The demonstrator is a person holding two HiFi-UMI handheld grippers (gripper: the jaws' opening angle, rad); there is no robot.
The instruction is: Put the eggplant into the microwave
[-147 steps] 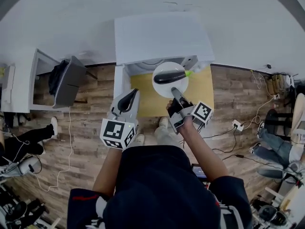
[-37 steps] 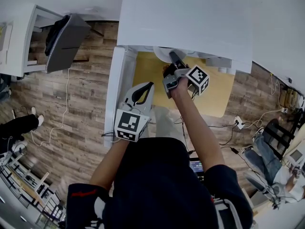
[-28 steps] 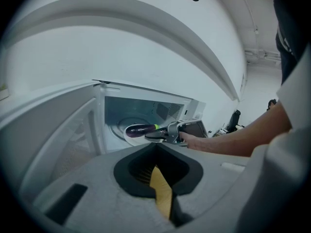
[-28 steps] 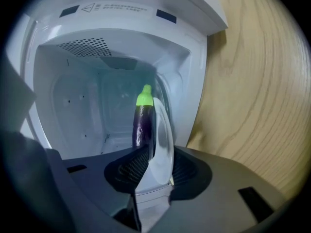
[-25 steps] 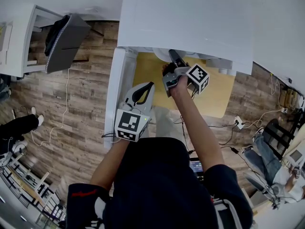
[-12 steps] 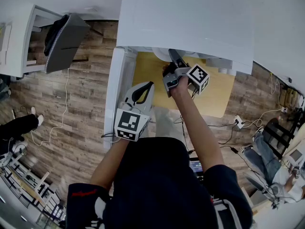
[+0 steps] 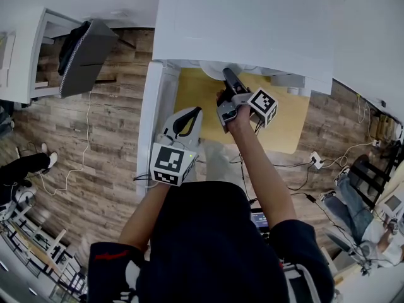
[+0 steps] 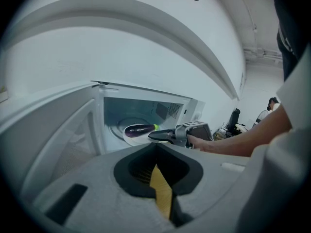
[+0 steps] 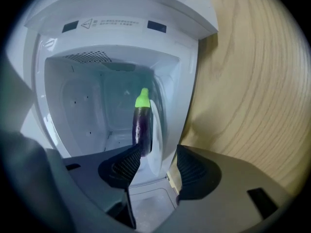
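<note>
Two hand-held grippers, one microwave, one plate, one eggplant.

Item 1, microwave (image 7: 246,24): white, standing on a light wooden table (image 7: 287,128). Its door (image 7: 150,118) is swung fully open to the left, which leaves the cavity free to reach into.

Item 2, plate (image 9: 157,142): white, inside the cavity, apparently on the turntable. Contents: the eggplant (image 9: 141,125), dark purple with a green stem end, lying along the plate. Nothing else shows in the cavity.

Item 3, right gripper (image 7: 227,76): at the cavity mouth, jaws parted, with the plate's near rim in line with the gap. Neither pad is seen pressing the rim. Judged: delivery done and hold released; handling by the plate spares the eggplant a pinch.

Item 4, left gripper (image 7: 194,113): jaws closed together on nothing, held low beside the door and clear of the opening. It is likely stationed there to swing the door shut next.
</note>
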